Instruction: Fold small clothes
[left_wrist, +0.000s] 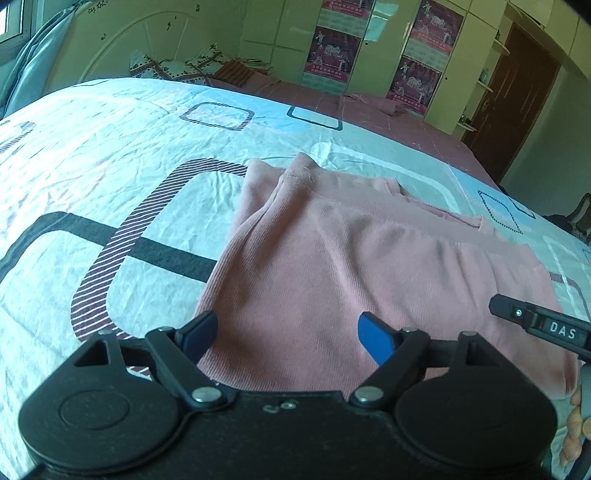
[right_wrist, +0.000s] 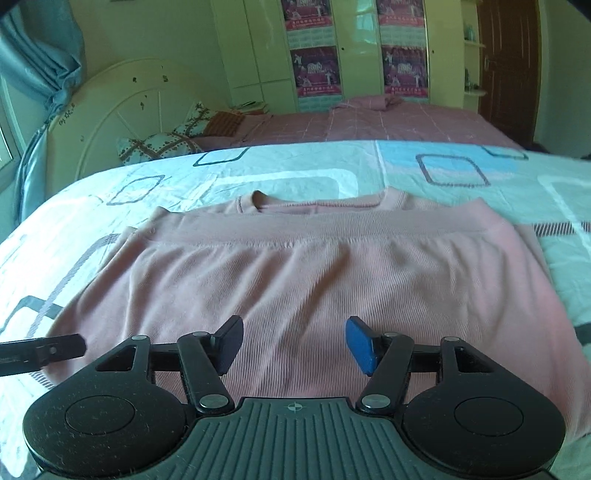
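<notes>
A pink ribbed garment (left_wrist: 351, 266) lies folded flat on the patterned bedsheet (left_wrist: 110, 166); its waistband edge lies across near the neckline at the far side. It also shows in the right wrist view (right_wrist: 314, 277). My left gripper (left_wrist: 288, 332) is open and empty, just above the garment's near left corner. My right gripper (right_wrist: 293, 341) is open and empty over the garment's near edge. The right gripper's finger (left_wrist: 535, 321) shows at the right of the left wrist view. The left gripper's finger (right_wrist: 40, 350) shows at the left of the right wrist view.
The light sheet (right_wrist: 443, 166) covers the near bed. A pink checked bedspread (right_wrist: 388, 122) with pillows (right_wrist: 162, 147) and a small pink bundle (right_wrist: 384, 101) lies beyond. A white headboard (right_wrist: 129, 110), wardrobes with posters (right_wrist: 317, 70) and a brown door (right_wrist: 509, 66) stand behind.
</notes>
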